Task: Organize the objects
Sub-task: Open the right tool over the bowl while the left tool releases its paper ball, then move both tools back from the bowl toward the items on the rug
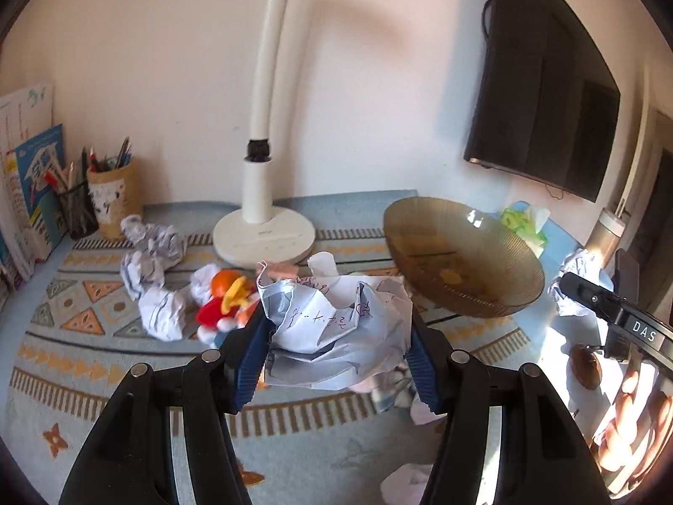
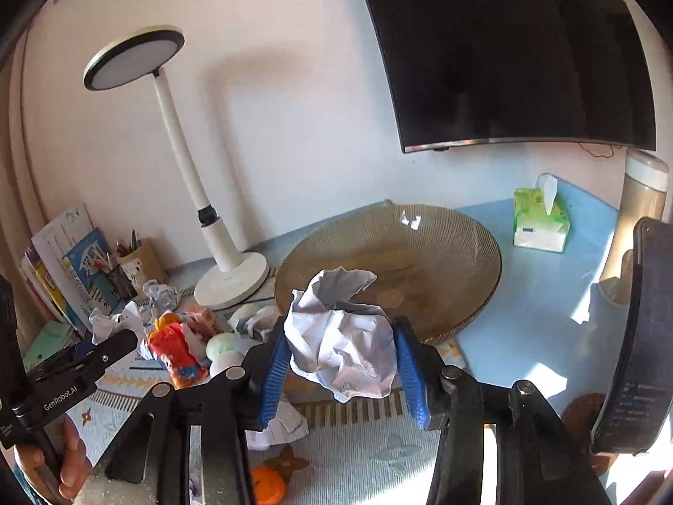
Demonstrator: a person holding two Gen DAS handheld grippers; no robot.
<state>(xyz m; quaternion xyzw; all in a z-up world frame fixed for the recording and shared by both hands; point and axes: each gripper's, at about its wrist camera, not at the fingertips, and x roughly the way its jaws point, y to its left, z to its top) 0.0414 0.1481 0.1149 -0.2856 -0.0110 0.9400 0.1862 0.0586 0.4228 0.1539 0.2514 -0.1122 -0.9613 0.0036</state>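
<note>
My left gripper [image 1: 336,328] is shut on a large crumpled paper ball [image 1: 336,328] with handwriting, held above the patterned mat. My right gripper [image 2: 343,353] is shut on another crumpled paper ball [image 2: 343,349], held just in front of the brown glass bowl [image 2: 441,252]. The bowl also shows in the left wrist view [image 1: 462,252], to the right of the left gripper. Several more paper balls [image 1: 155,252] lie at the left of the mat. A red and orange plush toy [image 1: 223,303] lies beside them. An orange [image 2: 267,484] lies on the mat near the right gripper.
A white desk lamp [image 1: 263,235] stands at the back middle. Pencil cups [image 1: 109,202] and books [image 1: 29,185] stand at the back left. A green tissue box [image 2: 540,219] and a beige flask [image 2: 639,210] stand at the right. A wall television [image 2: 504,50] hangs above.
</note>
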